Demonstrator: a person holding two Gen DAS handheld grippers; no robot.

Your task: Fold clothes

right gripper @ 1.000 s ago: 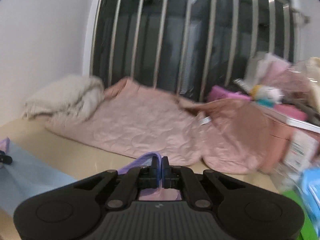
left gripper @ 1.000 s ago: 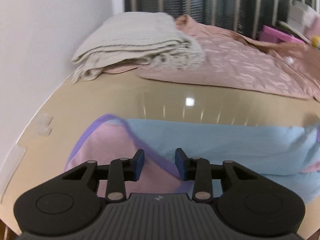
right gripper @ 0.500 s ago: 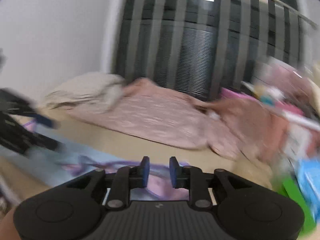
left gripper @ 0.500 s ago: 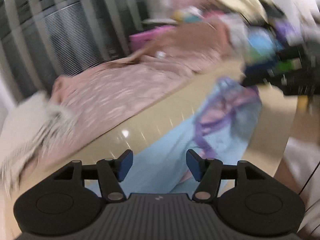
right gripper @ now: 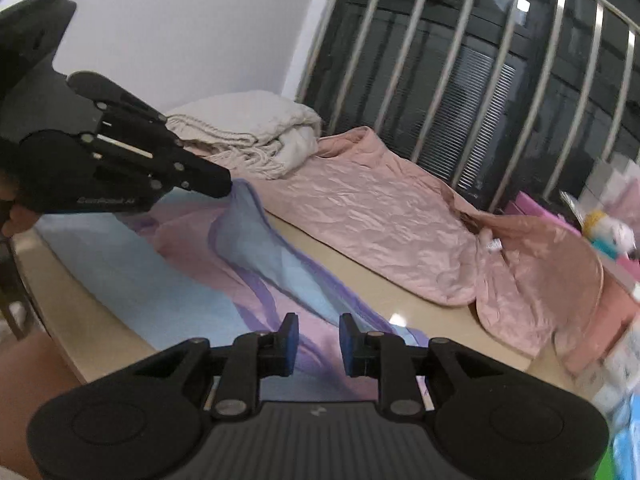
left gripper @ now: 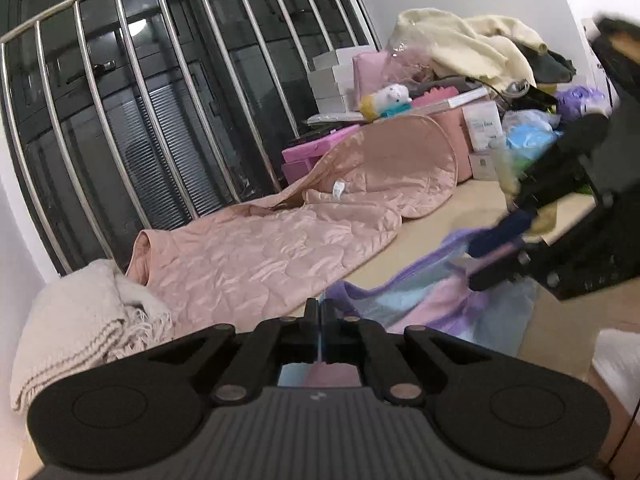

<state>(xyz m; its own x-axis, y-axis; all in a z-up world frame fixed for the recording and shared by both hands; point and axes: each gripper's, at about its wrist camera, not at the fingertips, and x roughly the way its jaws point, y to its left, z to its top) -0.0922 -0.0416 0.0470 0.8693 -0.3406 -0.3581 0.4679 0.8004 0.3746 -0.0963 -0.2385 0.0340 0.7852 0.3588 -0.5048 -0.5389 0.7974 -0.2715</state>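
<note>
Left wrist view. The left gripper (left gripper: pixel 321 312), at lower centre, is shown with its jaws pressed together on an edge of the thin blue, pink and purple garment (left gripper: pixel 436 300), having just been closing; the cloth runs from the fingertips toward the right of the frame, where the blurred right gripper (left gripper: pixel 496 236) sits just above it. A quilted pink satin blanket (left gripper: pixel 280 248) occupies the centre and a folded cream knitted throw (left gripper: pixel 80 328) the lower left, both on the beige tabletop (left gripper: pixel 440 224).

Right wrist view. The right gripper (right gripper: pixel 316 340), at lower centre, is seen with jaws spread apart, recently opening, nothing pinched; the garment (right gripper: pixel 240 264) lies flat below and beyond its fingertips. At upper left the left gripper (right gripper: pixel 224 184) lifts a purple-edged fold.

The step in hand is judged to be a fold carried across by the left side. A fresh grasp by the right gripper on the near edge is called for next.
</note>
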